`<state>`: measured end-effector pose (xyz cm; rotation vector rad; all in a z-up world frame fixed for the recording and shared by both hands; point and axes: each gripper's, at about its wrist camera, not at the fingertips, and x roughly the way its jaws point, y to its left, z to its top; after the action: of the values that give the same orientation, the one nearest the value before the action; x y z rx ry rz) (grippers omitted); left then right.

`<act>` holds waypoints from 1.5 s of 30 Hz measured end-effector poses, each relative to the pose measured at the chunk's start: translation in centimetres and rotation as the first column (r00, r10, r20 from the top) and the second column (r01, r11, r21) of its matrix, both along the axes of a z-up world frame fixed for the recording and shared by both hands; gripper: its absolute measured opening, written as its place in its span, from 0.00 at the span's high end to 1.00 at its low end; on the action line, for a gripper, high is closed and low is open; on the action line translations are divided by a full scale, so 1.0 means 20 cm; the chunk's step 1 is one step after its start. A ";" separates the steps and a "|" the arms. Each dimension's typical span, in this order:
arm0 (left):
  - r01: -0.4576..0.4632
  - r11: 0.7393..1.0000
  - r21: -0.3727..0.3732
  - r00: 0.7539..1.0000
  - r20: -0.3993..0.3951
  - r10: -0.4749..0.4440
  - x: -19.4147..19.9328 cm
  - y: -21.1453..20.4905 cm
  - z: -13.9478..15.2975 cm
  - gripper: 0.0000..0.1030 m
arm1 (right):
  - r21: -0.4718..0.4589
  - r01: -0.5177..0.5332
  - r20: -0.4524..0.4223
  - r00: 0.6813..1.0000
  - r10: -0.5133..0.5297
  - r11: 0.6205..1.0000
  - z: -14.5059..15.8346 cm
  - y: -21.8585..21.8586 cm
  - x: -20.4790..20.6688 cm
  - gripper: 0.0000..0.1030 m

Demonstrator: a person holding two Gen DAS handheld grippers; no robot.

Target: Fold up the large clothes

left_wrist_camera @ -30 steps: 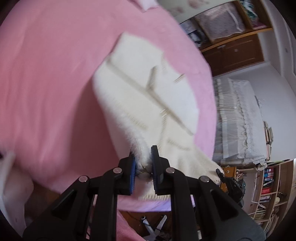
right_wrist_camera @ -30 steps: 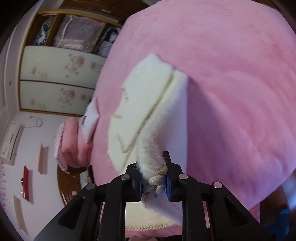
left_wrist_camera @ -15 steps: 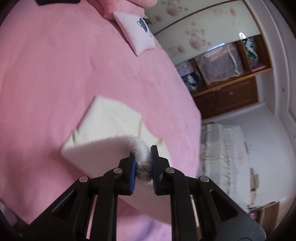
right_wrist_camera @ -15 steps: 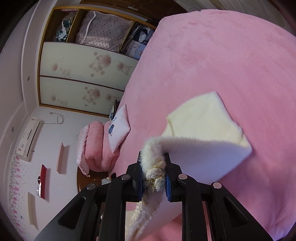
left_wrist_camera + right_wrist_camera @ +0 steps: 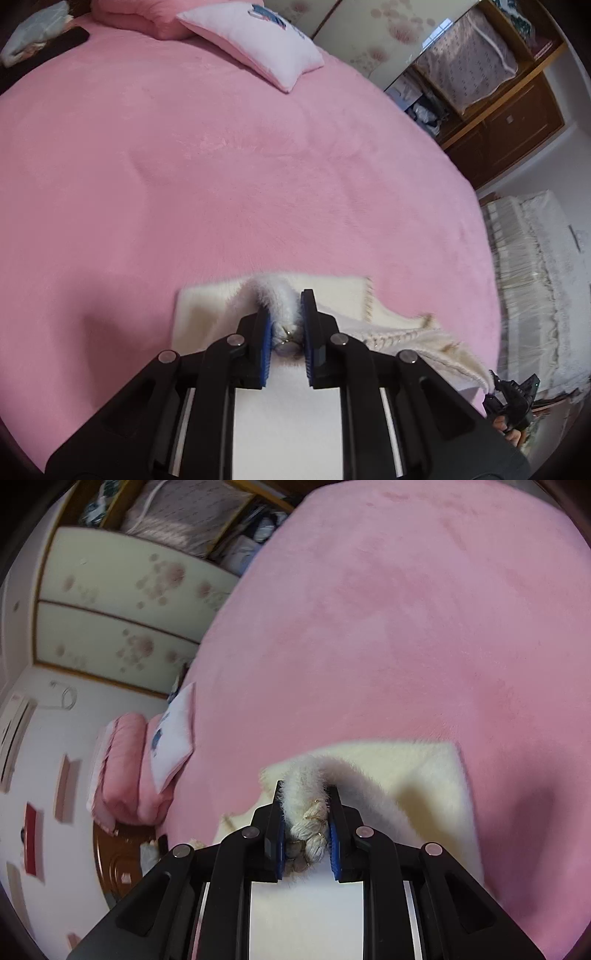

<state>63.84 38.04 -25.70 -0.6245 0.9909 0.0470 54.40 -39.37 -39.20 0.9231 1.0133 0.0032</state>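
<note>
Both grippers, left (image 5: 283, 320) and right (image 5: 305, 812), were clamped on the braided hem of the cream fuzzy sweater (image 5: 413, 771), carrying it over its body on the pink bedspread (image 5: 221, 166), presumably to halve it.

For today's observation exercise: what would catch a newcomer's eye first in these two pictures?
The big pink bed cover fills both views. At the bottom of each, a fluffy cream garment lies on it, its edge pinched by the left gripper and the right gripper. A pale pillow sits at the far end.
</note>
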 end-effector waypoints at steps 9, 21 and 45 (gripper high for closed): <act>0.078 0.993 0.090 0.996 -0.060 -0.072 0.17 -0.06 -0.42 0.88 | -0.024 0.147 -0.006 0.989 -0.148 0.989 -0.26 -0.01 0.27 0.79; 0.220 0.955 0.197 0.963 -0.199 -0.180 0.23 -0.21 -0.19 0.81 | -0.291 0.059 -0.075 0.994 -0.084 0.955 0.18 0.13 0.56 0.47; 0.444 0.895 -0.048 0.891 -0.081 -0.446 -0.05 -1.07 -0.40 0.97 | -0.277 -0.415 0.048 0.895 0.444 0.866 0.30 1.31 0.97 0.98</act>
<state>62.79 16.61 -33.70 -0.4094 1.2054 -0.3494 73.70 -13.21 -33.14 0.4361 1.0694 0.2891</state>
